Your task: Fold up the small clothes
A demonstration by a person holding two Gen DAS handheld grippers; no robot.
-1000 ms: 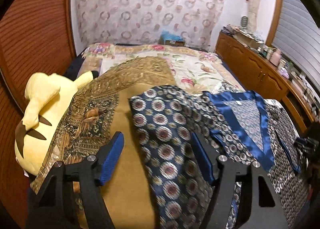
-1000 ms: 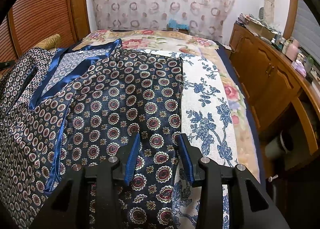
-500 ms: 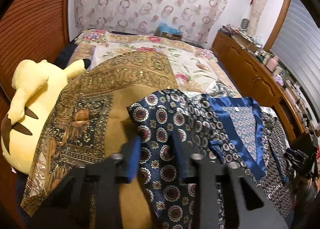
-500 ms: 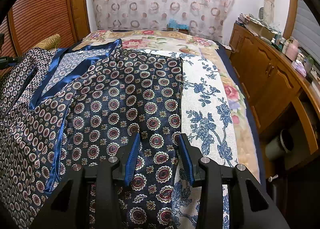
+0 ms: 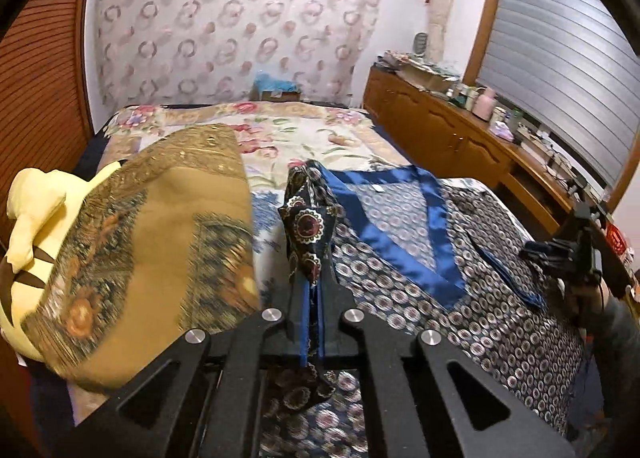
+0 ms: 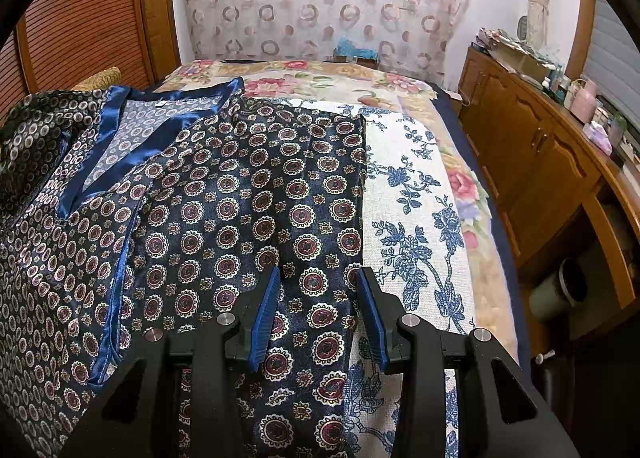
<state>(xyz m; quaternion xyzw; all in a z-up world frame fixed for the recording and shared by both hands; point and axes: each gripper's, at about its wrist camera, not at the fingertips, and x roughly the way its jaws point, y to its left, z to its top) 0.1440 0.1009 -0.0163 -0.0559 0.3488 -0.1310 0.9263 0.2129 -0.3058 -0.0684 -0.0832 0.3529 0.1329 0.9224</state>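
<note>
A dark blue satin robe-like top (image 6: 248, 194) with medallion print and a bright blue collar band (image 5: 436, 218) lies spread on the bed. My left gripper (image 5: 314, 286) has its jaws closing tight on the top's left sleeve (image 5: 306, 226), which stands up bunched off the bed between the pads. The top's body (image 5: 400, 282) lies to the right of it. My right gripper (image 6: 319, 272) is open and rests low over the right sleeve (image 6: 320, 218), whose fabric lies flat between the spread fingers. In the left wrist view that right gripper (image 5: 560, 254) shows at the far right edge.
A yellow plush toy (image 5: 28, 218) and a golden-brown patterned cloth (image 5: 160, 226) lie left of the top. A blue-flowered bed cover (image 6: 408, 226) is under it. A wooden cabinet (image 6: 540, 162) runs along the bed's right side, with a grey cylinder (image 6: 560, 290) on the floor.
My left gripper went from wide open to shut on the left sleeve and carried it up and to the right, toward the top's body. The right gripper kept still.
</note>
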